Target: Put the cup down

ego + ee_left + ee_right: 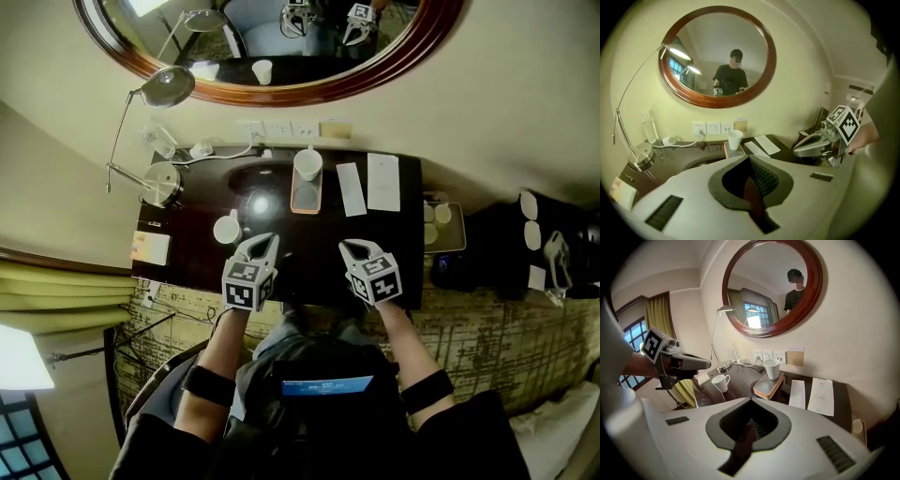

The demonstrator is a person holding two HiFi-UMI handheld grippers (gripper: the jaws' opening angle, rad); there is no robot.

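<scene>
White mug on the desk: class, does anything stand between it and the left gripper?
Nothing visible does. The white mug stands on the bare desk, just left of the tips of the left gripper, which is shut and empty. The paper cup on its tray is farther back, out of the line.

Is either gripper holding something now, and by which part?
Nothing is held: the left gripper and the right gripper are both shut and empty; the mug stands free.
</scene>
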